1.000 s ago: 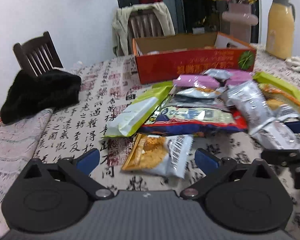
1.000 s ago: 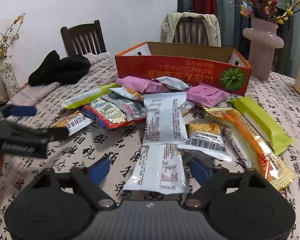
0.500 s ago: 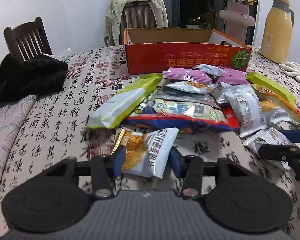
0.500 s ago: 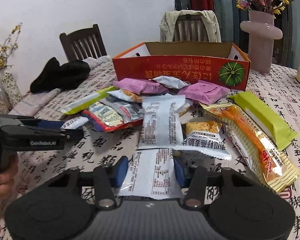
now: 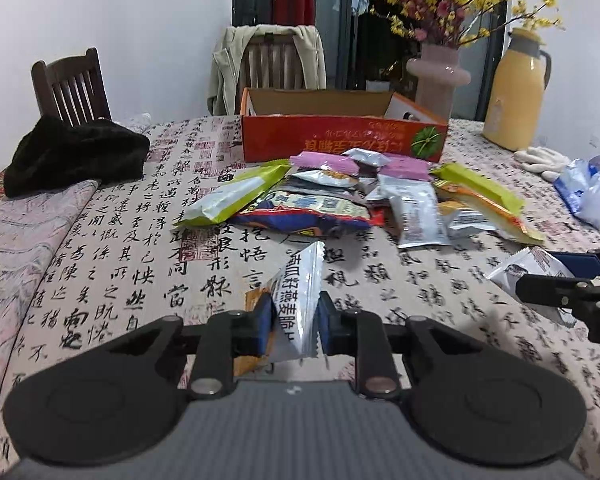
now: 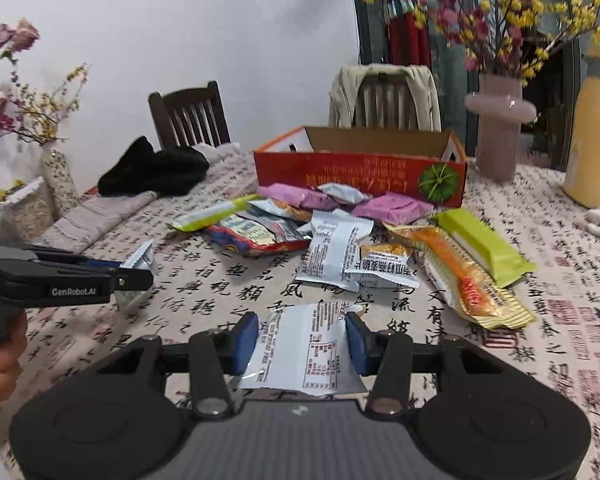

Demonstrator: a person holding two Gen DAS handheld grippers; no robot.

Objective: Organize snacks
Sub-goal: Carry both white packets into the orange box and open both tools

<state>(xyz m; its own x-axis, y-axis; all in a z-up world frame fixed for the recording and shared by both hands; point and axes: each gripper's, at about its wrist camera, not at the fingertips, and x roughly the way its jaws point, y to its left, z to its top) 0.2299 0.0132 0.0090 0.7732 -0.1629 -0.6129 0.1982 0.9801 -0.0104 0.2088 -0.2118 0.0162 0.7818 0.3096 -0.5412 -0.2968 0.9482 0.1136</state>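
L gripper (image 5: 291,322) clamped on oat-crisp packet (image 5: 300,300), lower end hidden btwn pads. R gripper (image 6: 302,340) pinching white snack packet (image 6: 306,346), near edge cut off by gripper body.

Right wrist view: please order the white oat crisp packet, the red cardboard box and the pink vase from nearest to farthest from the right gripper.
From the right gripper:
1. White oat crisp packet, just ahead, slightly right.
2. Red cardboard box, behind the snack pile.
3. Pink vase, beyond the box's right corner.
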